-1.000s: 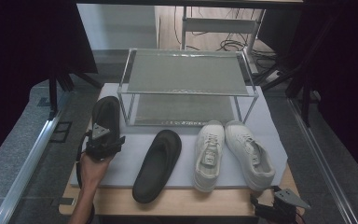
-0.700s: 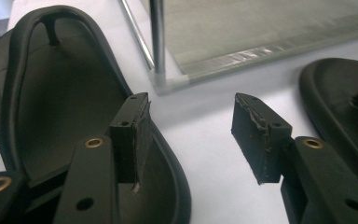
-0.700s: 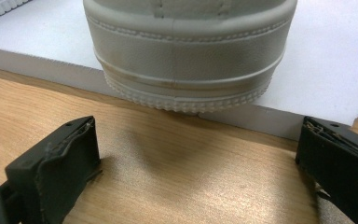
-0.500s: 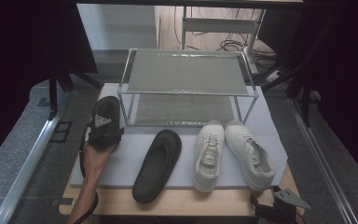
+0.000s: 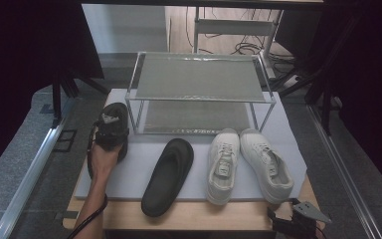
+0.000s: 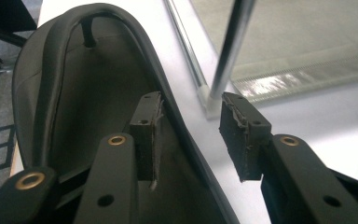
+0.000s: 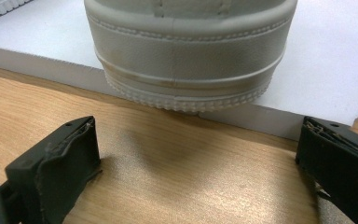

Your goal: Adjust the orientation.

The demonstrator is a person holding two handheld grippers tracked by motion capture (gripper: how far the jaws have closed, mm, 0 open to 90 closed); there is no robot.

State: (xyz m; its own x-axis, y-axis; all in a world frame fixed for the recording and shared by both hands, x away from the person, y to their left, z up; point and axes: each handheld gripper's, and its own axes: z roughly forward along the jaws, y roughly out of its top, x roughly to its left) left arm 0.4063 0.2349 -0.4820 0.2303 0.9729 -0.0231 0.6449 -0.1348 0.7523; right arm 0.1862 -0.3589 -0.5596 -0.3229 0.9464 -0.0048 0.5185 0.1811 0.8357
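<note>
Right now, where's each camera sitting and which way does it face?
High view: above the table's near side, looking forward and down at the rack, slippers and sneakers; left hand shows.
Left gripper view: on the left gripper, facing the left slipper and a rack post; open jaws show.
Right gripper view: on the right gripper, low, facing the right sneaker heel.
High and right gripper views share that sneaker.

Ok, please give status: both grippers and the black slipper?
Left gripper open, astride black slipper edge. Right gripper open, idle behind white sneaker. Rack post close ahead.
</note>
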